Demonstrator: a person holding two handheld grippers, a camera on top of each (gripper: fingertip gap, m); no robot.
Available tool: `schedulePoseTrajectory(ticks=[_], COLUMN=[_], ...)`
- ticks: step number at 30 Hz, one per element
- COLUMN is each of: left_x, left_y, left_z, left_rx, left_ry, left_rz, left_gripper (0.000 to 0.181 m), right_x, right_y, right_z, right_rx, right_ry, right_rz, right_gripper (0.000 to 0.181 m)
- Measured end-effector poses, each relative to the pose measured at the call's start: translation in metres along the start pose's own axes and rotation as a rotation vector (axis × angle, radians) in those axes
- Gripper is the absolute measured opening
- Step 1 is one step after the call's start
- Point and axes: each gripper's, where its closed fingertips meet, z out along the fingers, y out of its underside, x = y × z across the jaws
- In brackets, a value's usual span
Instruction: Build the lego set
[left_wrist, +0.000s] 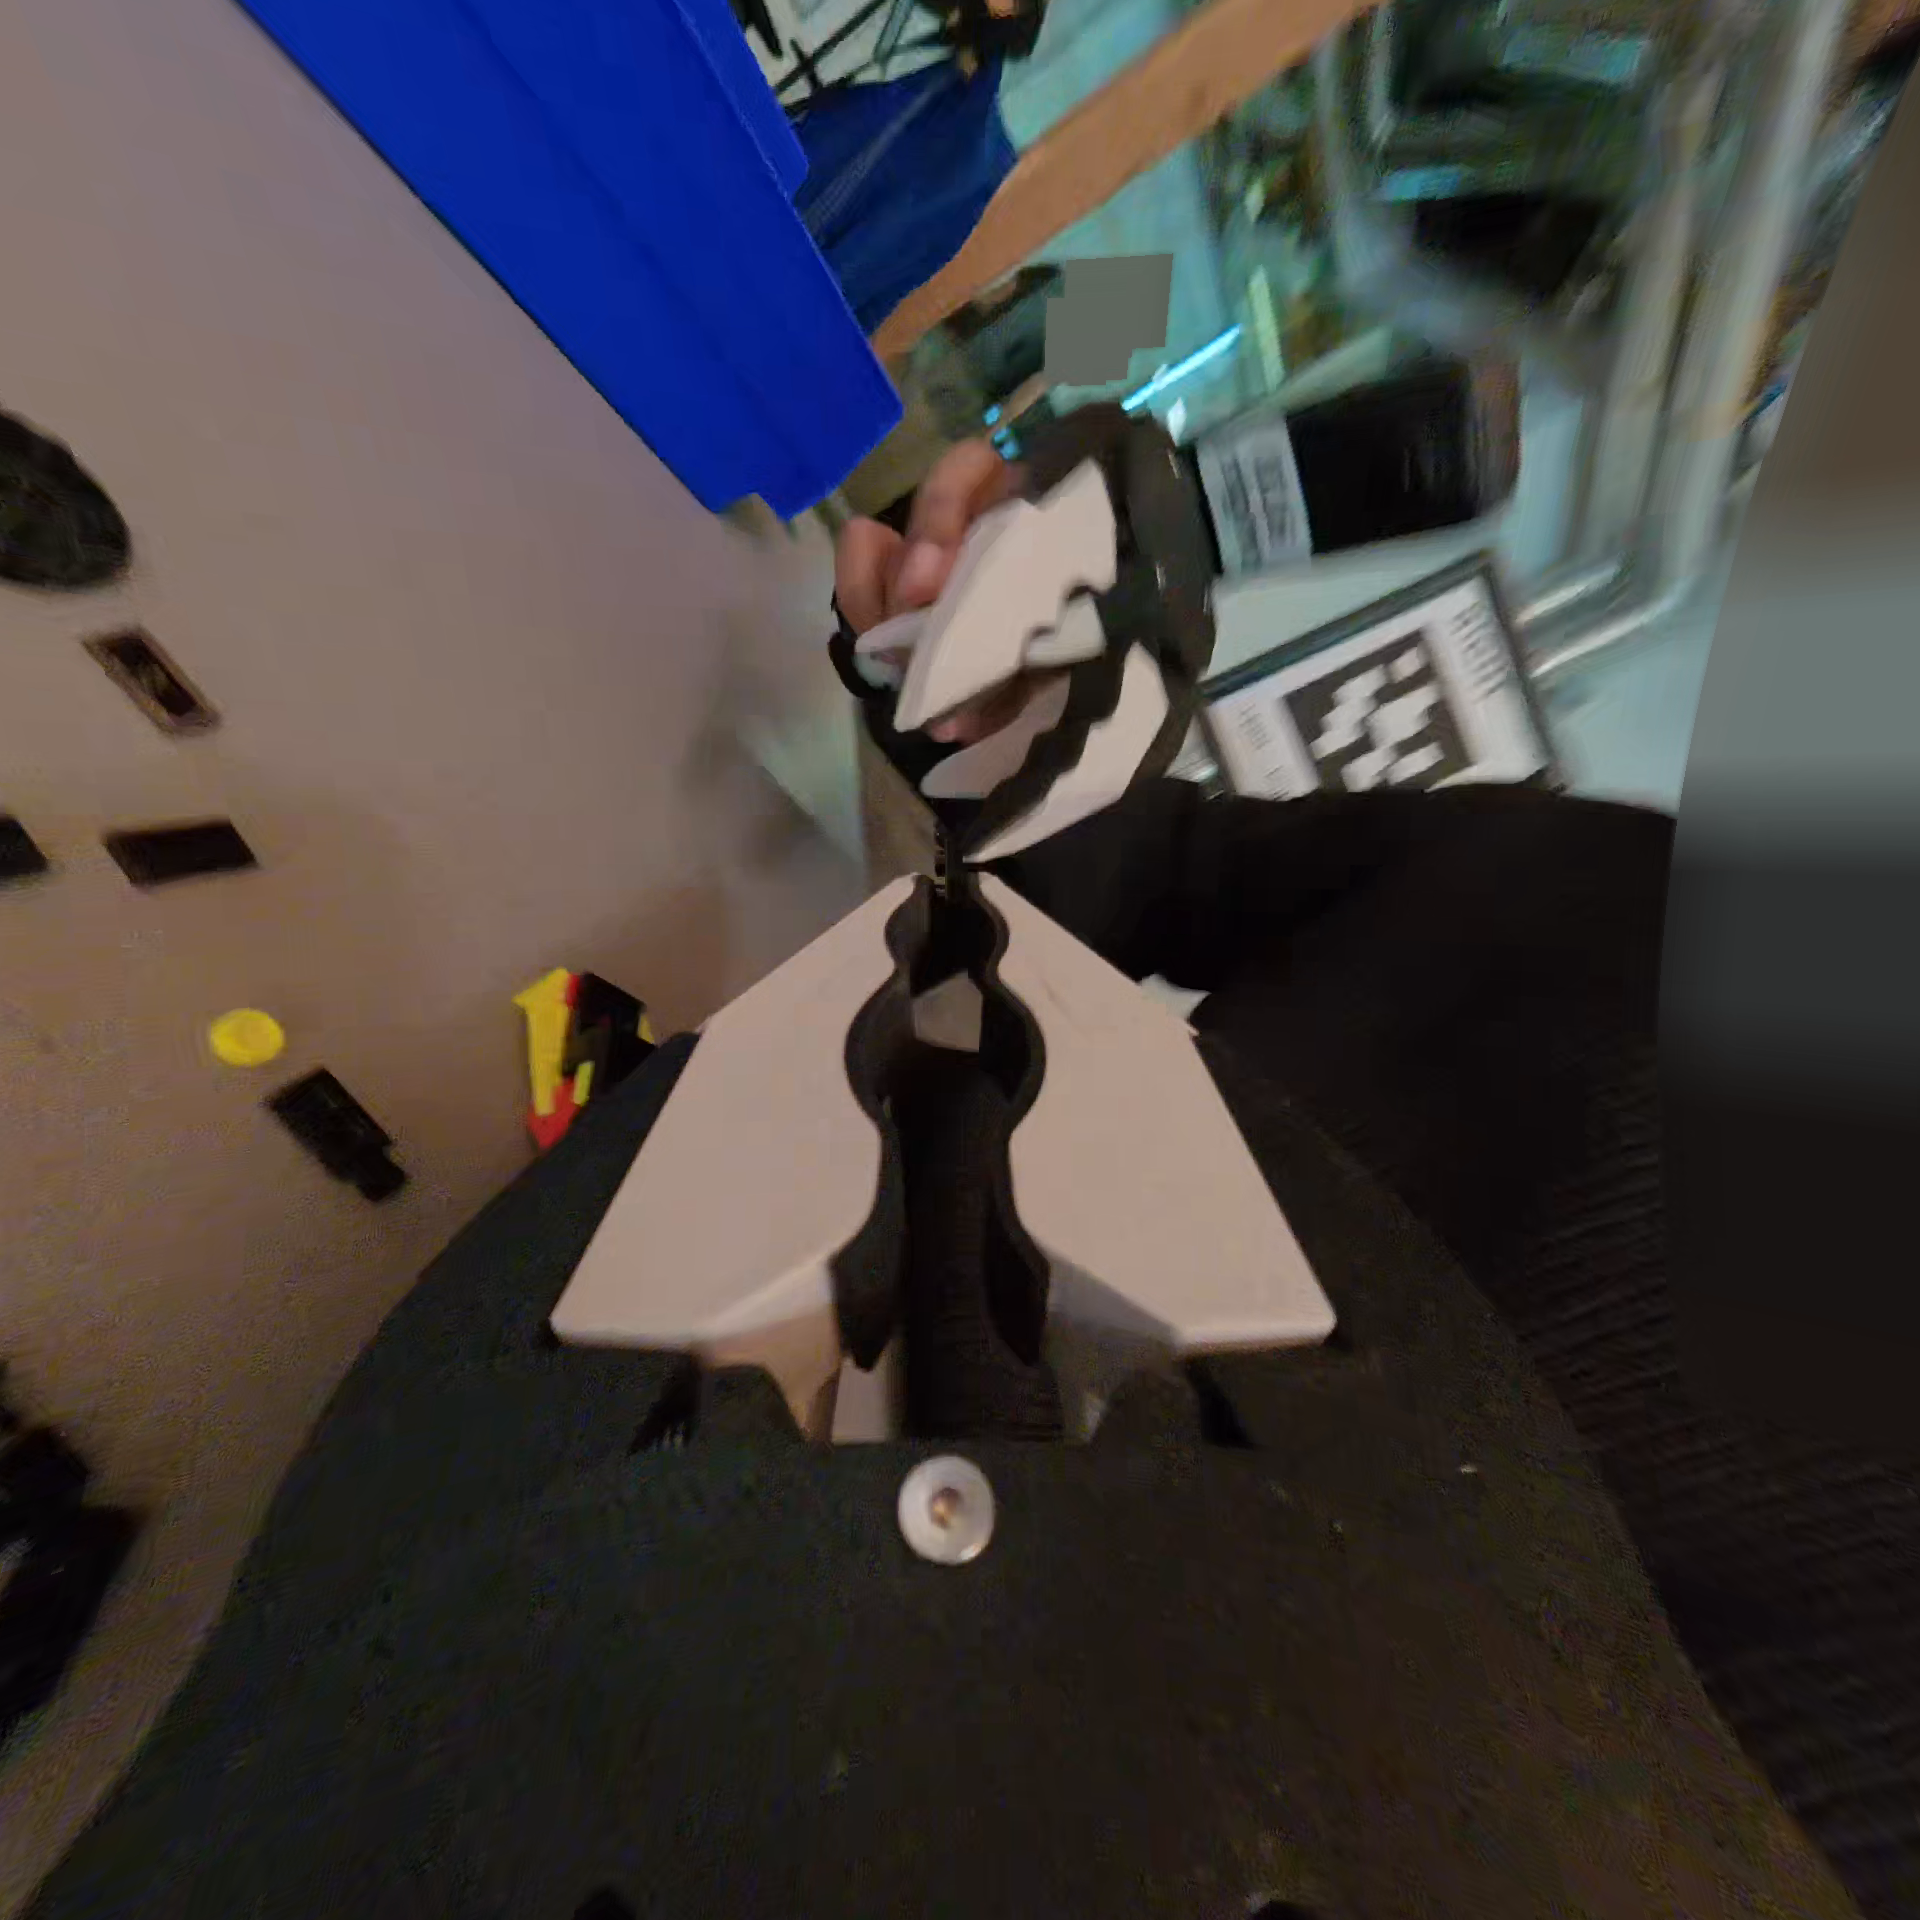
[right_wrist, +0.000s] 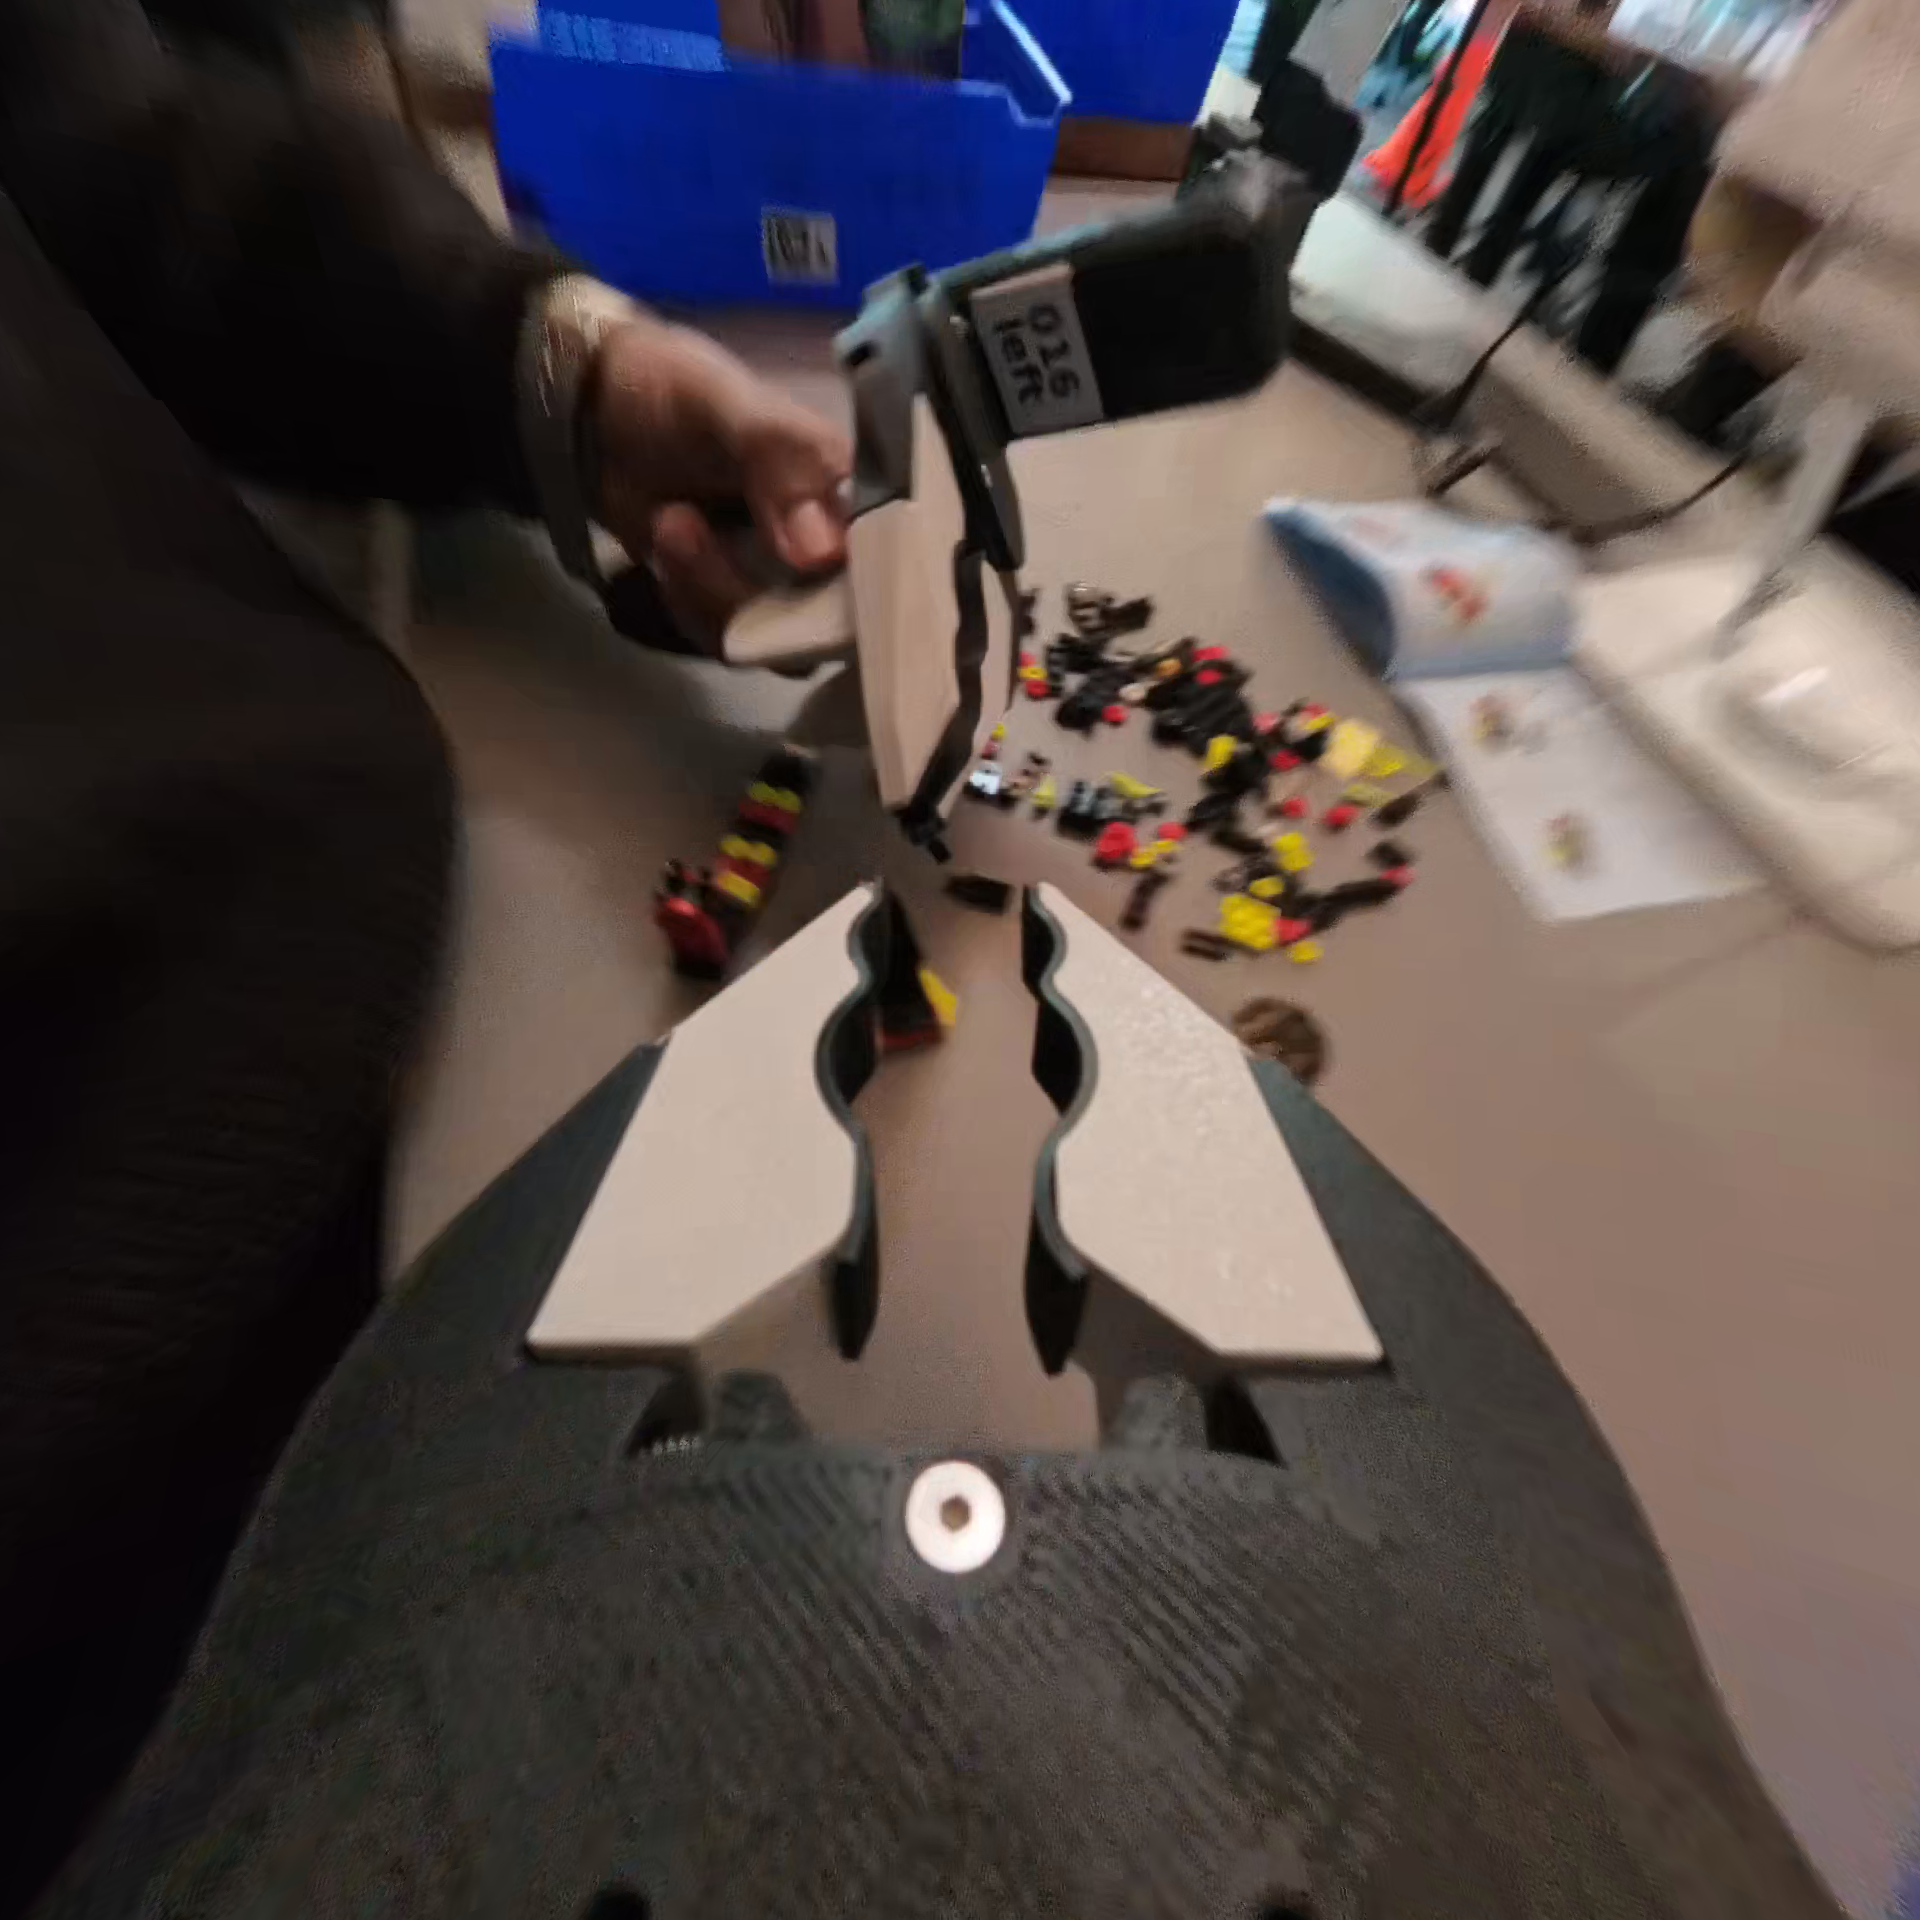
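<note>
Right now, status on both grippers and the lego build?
Left gripper shut on a small black piece, held above the table. Right gripper open, empty. Partial build beside loose bricks. Nothing in the way.

Blue bin (right_wrist: 769, 177) at table's (right_wrist: 1455, 1195) far edge.

Left gripper (left_wrist: 951, 883): pale grey fingers, black wavy pads, black textured body. Right gripper (right_wrist: 951, 904): same scheme. Loose lego pieces (right_wrist: 1226, 790): black, yellow, red mix. Part-built lego strip (right_wrist: 732, 868): black/yellow/red bands. Bin (right_wrist: 769, 166): solid blue. Tabletop (right_wrist: 1455, 1195): plain beige. Booklet (right_wrist: 1558, 790): white, small colour prints.
</note>
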Motion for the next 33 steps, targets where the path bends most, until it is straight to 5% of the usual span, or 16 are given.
schedulePoseTrajectory(ticks=[3,5,21,26,29,33], left_x=[-0.004,-0.007,-0.016,-0.04,-0.06,-0.069], left_y=[0.009,0.016,0.028,0.015,0.018,0.035], left_z=[0.0,0.002,0.004,-0.015,-0.026,-0.014], left_rx=[-0.032,-0.072,-0.138,-0.131,-0.223,-0.342], left_ry=[0.038,0.024,-0.033,-0.267,-0.473,-0.542], left_rz=[-0.132,-0.143,-0.127,0.122,0.344,0.454], left_gripper=[0.003,0.003,0.004,0.023,0.032,0.041], right_x=[-0.009,-0.022,-0.027,0.001,0.004,-0.005], right_y=[-0.003,-0.004,0.017,0.044,0.057,0.054], right_z=[0.005,0.01,0.022,0.016,0.016,0.026], right_rx=[-0.051,-0.054,-0.186,-0.309,-0.338,-0.291], right_ry=[0.131,0.113,0.072,0.12,0.051,-0.09], right_rz=[-0.343,-0.412,-0.41,-0.29,-0.207,-0.1], right_gripper=[0.022,0.017,0.005,0.006,0.006,0.006])
